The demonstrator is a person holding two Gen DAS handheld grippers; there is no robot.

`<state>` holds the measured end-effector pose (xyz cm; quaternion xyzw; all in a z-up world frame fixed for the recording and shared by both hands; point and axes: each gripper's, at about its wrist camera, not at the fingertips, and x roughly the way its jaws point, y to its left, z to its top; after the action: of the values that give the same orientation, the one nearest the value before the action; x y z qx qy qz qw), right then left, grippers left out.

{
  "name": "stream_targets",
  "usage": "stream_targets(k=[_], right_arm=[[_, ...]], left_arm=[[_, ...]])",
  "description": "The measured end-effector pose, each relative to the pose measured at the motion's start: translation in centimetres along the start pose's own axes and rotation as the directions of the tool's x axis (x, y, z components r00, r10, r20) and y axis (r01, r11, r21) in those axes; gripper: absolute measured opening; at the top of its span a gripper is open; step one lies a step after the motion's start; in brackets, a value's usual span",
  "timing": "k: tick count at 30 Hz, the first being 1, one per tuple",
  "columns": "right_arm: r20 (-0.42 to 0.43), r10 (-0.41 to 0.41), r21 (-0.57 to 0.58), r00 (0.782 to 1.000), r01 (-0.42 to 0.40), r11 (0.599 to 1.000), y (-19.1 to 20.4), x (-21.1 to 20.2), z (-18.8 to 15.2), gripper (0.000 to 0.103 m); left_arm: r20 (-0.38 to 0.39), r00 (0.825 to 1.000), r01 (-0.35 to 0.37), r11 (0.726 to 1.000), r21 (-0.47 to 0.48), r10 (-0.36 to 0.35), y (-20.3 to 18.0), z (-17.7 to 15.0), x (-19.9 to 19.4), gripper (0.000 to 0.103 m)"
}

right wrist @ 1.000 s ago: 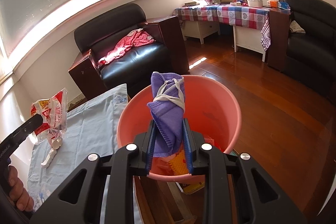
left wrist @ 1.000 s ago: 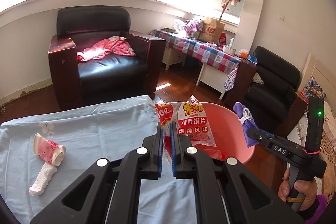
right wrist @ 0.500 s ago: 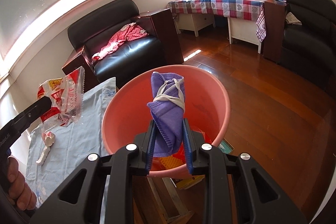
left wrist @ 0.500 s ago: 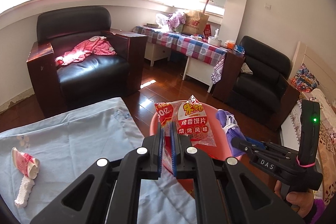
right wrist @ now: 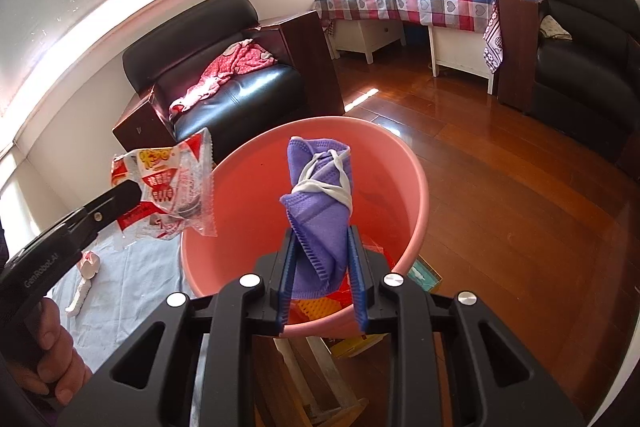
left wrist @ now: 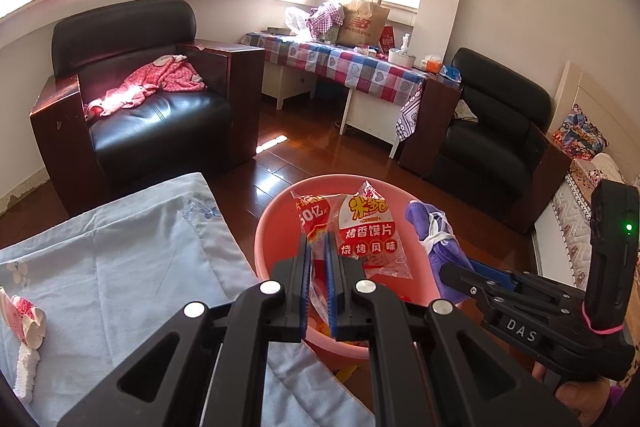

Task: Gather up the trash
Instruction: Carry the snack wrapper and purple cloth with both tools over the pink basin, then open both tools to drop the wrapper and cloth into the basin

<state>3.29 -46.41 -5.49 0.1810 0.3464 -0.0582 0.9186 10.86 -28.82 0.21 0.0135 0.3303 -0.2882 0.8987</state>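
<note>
Small pink-and-white crumpled wrapper (left wrist: 24, 319) on light blue cloth (left wrist: 120, 267), left gripper (left wrist: 318, 259) jaws clenched on red-and-clear plastic snack bag (left wrist: 370, 235) over pink plastic basin (right wrist: 404, 183), right gripper (right wrist: 322, 259) jaws grasping purple face mask (right wrist: 320, 195) above same basin

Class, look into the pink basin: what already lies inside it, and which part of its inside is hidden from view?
At the bottom of the pink basin lie red and orange wrappers. The purple mask in the right hand-held gripper covers much of the floor, so what else lies there cannot be seen.
</note>
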Motion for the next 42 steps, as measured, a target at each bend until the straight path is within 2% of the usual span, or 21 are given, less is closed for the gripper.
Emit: stream_targets(k=[8, 11, 13, 16, 30, 34, 37, 42], right_arm=[[-0.002, -0.001, 0.001, 1.000, 0.001, 1.000, -0.1, 0.0, -0.1, 0.025], [-0.004, -0.001, 0.004, 1.000, 0.001, 1.000, -0.1, 0.0, -0.2, 0.025], [-0.005, 0.000, 0.005, 1.000, 0.000, 1.000, -0.3, 0.0, -0.4, 0.025], [-0.007, 0.001, 0.006, 1.000, -0.001, 1.000, -0.5, 0.1, -0.5, 0.025], [-0.032, -0.007, 0.033, 0.999, 0.008, 0.999, -0.7, 1.3, -0.5, 0.026], [-0.069, -0.001, 0.075, 0.998, 0.006, 0.997, -1.3, 2.0, -0.4, 0.030], [-0.060, 0.002, 0.088, 0.998, 0.003, 0.996, -1.5, 1.9, -0.5, 0.039], [-0.056, 0.007, 0.084, 0.998, -0.003, 0.996, -1.2, 1.8, -0.5, 0.040]], left_arm=[[-0.009, 1.000, 0.002, 0.999, -0.036, -0.003, 0.4, 0.2, 1.1, 0.013], [-0.019, 1.000, 0.005, 0.999, -0.037, -0.005, 0.4, 0.2, 1.4, 0.020], [-0.026, 1.000, 0.007, 0.999, -0.038, -0.008, 0.4, 0.2, 1.4, 0.031], [-0.016, 1.000, 0.002, 0.999, -0.038, -0.003, 0.4, 0.2, 1.3, 0.035], [-0.004, 1.000, 0.003, 0.997, -0.075, -0.003, 1.9, -0.1, 0.0, 0.035], [-0.002, 1.000, 0.003, 0.997, -0.075, -0.004, 1.8, -0.1, -0.1, 0.036], [0.002, 1.000, 0.007, 0.997, -0.075, -0.006, 2.0, -0.3, -0.5, 0.036], [0.009, 1.000, 0.003, 0.996, -0.085, -0.002, 2.3, -0.6, -1.2, 0.036]])
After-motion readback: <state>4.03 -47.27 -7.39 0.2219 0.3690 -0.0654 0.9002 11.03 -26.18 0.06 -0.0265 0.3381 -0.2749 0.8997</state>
